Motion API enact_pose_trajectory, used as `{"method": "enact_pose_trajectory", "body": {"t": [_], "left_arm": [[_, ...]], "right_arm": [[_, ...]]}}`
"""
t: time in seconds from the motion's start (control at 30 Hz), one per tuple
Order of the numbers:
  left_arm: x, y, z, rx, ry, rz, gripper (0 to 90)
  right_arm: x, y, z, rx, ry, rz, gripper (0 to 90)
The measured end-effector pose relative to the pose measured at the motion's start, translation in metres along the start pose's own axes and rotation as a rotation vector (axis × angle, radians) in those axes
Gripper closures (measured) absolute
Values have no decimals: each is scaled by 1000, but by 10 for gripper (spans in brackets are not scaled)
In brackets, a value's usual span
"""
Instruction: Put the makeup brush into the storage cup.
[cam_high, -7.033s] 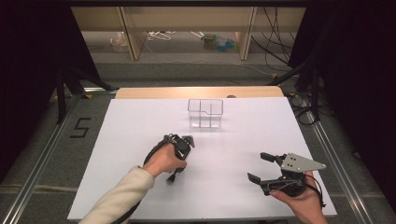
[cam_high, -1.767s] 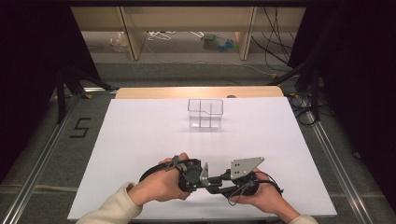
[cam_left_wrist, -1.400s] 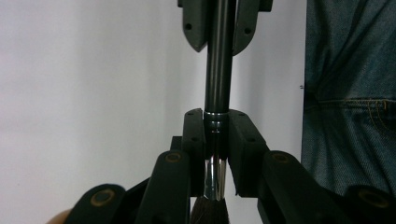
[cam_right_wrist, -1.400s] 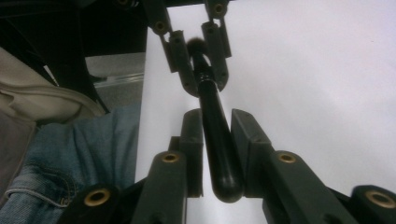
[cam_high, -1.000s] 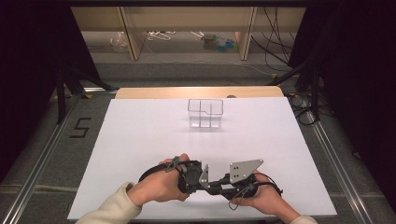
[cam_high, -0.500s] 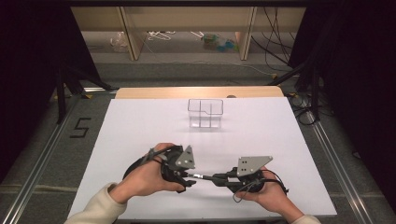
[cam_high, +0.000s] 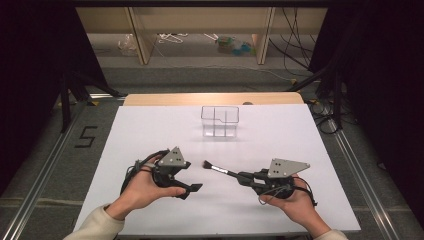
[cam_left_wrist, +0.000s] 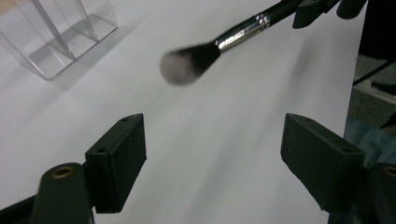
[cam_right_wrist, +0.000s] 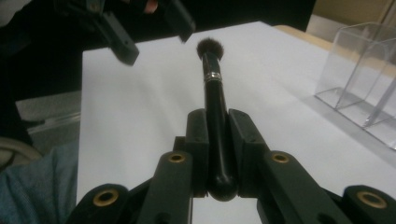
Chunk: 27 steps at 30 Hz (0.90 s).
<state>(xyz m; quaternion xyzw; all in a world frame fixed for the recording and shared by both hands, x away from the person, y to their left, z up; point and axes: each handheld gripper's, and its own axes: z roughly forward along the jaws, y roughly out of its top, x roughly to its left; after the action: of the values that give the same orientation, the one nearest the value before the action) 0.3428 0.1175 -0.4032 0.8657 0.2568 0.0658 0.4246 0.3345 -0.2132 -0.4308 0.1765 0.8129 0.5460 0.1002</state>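
Observation:
A black makeup brush (cam_high: 222, 170) with a silver ferrule and a dark bristle head is held level above the white table (cam_high: 300, 135). My right gripper (cam_high: 246, 177) is shut on its handle, at the front right. In the right gripper view both jaws clamp the brush handle (cam_right_wrist: 215, 116), and the bristles point away. My left gripper (cam_high: 189, 177) is at the front left, open and holding nothing. In the left gripper view the brush head (cam_left_wrist: 189, 65) hovers ahead of the wide-apart jaws of my left gripper (cam_left_wrist: 219, 158), clear of them.
A clear acrylic organizer (cam_high: 220, 120) with compartments stands at the table's far middle; it appears as the organizer (cam_left_wrist: 56, 32) in the left gripper view and the organizer (cam_right_wrist: 364, 79) in the right. The person's blue sleeve (cam_right_wrist: 42, 186) is near.
The two grippers were together at the front middle a second ago. They have since drawn apart: the left went left with open jaws, and the brush stayed in the right gripper.

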Motion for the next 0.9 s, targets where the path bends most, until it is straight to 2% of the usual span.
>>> {"method": "enact_pose_trajectory", "body": {"t": [0.17, 0.33, 0.4, 0.5, 0.6, 0.9], "left_arm": [[5, -7, 8, -56, -21, -94, 241], [6, -10, 12, -115, -47, -180, 246], [6, -10, 13, -131, -46, -204, 249], [6, -10, 15, -156, -70, -246, 251], [5, -9, 16, -175, -76, -260, 254], [4, -7, 21, -247, -107, -340, 271]], "right_arm": [[-1, 2, 0, -59, -34, 22, 796], [2, 4, 3, -70, -38, 30, 796], [2, 5, 3, -81, -37, 34, 796], [2, 6, 3, -94, -37, 39, 796], [3, 7, 3, -105, -51, 40, 796], [4, 9, 6, -107, -41, 47, 796]]}}
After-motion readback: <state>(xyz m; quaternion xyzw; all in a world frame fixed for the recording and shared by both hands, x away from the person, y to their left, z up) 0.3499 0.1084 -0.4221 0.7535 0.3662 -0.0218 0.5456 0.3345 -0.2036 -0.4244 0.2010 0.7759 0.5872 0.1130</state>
